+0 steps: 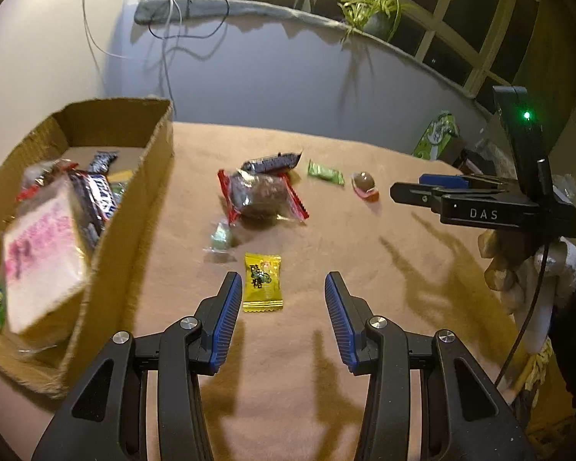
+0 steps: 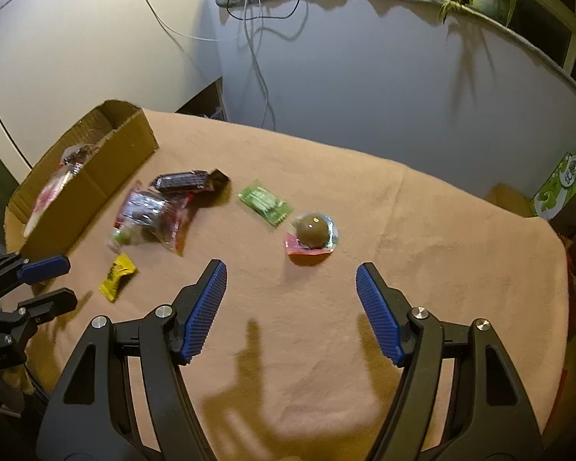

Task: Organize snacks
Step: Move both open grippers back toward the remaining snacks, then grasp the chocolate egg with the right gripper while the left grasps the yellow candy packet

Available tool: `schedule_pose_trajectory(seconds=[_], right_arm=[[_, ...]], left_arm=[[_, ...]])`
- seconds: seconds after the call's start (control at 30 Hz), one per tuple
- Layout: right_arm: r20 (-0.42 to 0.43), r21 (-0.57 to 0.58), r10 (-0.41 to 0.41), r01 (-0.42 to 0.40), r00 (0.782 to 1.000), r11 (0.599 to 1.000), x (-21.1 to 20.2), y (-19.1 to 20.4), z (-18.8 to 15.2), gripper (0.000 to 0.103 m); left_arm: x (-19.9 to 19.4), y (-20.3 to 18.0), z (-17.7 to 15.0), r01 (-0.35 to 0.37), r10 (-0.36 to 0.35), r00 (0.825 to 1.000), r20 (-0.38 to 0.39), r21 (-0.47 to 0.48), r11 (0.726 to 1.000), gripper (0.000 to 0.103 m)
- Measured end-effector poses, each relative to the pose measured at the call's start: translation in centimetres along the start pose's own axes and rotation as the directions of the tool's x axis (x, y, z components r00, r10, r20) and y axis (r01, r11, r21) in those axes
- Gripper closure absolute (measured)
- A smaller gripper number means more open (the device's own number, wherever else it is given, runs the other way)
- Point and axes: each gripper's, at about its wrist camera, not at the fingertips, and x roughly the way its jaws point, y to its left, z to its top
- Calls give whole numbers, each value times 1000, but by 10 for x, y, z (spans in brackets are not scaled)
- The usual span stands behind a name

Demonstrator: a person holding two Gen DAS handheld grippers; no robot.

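So both grippers are hanging over the tabletop [image 2: 422, 230], which has a tan cloth on it. The left gripper [image 1: 284, 288] has its jaws spread with nothing between them, and the yellow candy packet [image 1: 262, 282] sits on the cloth just beyond its left finger. The right gripper [image 2: 291, 280] is spread wide too, nothing pinched, with the round chocolate ball in clear wrap [image 2: 314, 232] lying just past its tips.

The cardboard box [image 1: 126, 207] is on the far left of the tabletop and already has a pile of snacks in it, including a pink-and-white packet [image 1: 38, 253] and a dark candy bar [image 1: 100, 196]. Loose stuff in the middle: a clear bag with red edges [image 1: 261, 196], a dark bar wrapper [image 1: 272, 161] right behind it, and a green packet [image 1: 325, 172] to the right.
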Motion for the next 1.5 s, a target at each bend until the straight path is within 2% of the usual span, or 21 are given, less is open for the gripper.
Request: schedule_pose_trajectory(seconds=[0.43,0.63,0.83,0.93,1.03,1.07,1.13,1.3,1.5], right_arm=[[-34,-17,17,-18,999,1000,43,-4,1,30],[-33,-30,-11,10,999,999,54,-3,6,30],[-46,-50,-39,36,998,998,66,0,16,31],[-49,-58,-44,41,998,997,71,0,21,32],[-47,-62,-42,39,998,997,70,-1,22,42],[-46,-60,-40,37,998,998,70,-1,22,51],[-46,-54,-36,34,998,998,70,-2,23,59],[-43,-42,-29,27,999,999,68,-4,21,59],[-31,-14,-11,11,999,1000,57,-6,16,65]], left_arm=[[29,2,-1,-38,38,998,-51,-8,999,59],[32,3,-1,-46,46,997,-57,-4,999,60],[38,3,0,-57,57,996,-65,12,998,63],[41,2,2,-63,64,996,-67,20,998,70],[42,2,2,-66,67,995,-67,25,998,79],[42,1,1,-66,68,995,-68,30,997,81],[42,0,0,-67,69,995,-66,36,997,81],[40,-2,-1,-63,66,996,-65,36,997,81],[35,-3,1,-53,54,997,-51,32,998,81]])
